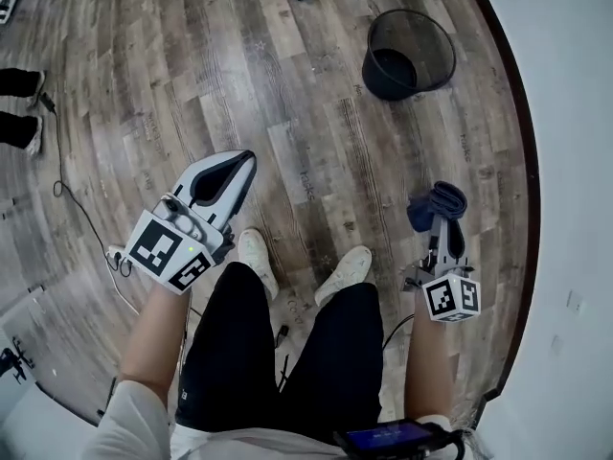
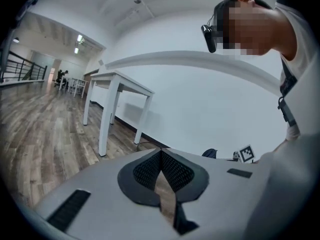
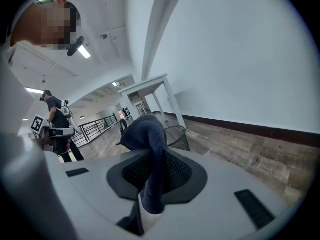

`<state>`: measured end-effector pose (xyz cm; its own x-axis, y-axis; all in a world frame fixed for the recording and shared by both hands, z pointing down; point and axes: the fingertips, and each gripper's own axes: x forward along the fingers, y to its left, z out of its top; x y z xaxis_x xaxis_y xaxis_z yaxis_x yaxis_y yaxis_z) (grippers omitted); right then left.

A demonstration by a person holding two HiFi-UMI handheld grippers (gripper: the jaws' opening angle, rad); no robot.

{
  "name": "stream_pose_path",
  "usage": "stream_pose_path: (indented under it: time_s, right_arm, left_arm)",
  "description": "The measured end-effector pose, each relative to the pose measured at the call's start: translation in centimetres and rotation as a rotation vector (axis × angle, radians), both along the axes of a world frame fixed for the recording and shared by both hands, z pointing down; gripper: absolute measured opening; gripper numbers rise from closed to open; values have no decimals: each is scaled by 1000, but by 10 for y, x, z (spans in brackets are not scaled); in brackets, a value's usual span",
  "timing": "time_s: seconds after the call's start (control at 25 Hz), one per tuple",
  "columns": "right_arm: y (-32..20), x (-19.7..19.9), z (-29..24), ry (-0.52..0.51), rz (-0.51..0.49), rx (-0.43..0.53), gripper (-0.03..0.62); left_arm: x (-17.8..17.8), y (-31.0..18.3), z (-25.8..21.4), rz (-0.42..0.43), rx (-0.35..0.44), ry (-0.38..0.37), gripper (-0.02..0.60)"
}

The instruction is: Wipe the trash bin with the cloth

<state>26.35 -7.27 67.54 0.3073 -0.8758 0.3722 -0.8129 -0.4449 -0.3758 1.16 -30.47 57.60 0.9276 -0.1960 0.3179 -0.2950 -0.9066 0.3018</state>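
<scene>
You have one bin [image 1: 407,54], one cloth [image 1: 437,202] and two tongs. The bin stands on the floor [image 1: 287,94], mouth up, well ahead of your right tongs [image 1: 440,223]. Those pinch the dark blue cloth. It runs lengthwise between the jaws, and its bunched end points past the tips toward the bin. Your left tongs [image 1: 241,164] are pressed together, empty.

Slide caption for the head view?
Right gripper clamps blue cloth, left gripper shut, empty; black trash bin ahead.
</scene>
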Motion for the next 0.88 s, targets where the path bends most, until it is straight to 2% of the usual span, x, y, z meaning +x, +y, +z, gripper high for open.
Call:
stream_pose_path:
  time_s: [0.16,0.32,0.48,0.64,0.76,0.88]
  right_arm:
    - [-10,-20,-105,24,-23,33,58]
    - [-13,-44,-212,47,-53,51,58]
    - [-11,-78,-312,42,-72,89,58]
    - [-2,-113,-390,32,-69,87,58]
    - [3,-139,-451,78,-70,105,58]
    - [11,-161,-506,136,-61,138,58]
  left_arm:
    - [-6,15,-88,-68,-42,25,9]
    - [-18,32,-183,-93,-58,56,9]
    - [-38,45,-274,-81,-37,62,9]
    - [-62,63,-341,-74,-33,80,9]
    - [-78,75,-391,-59,-6,120,9]
    - [-90,91,-440,1,33,161,9]
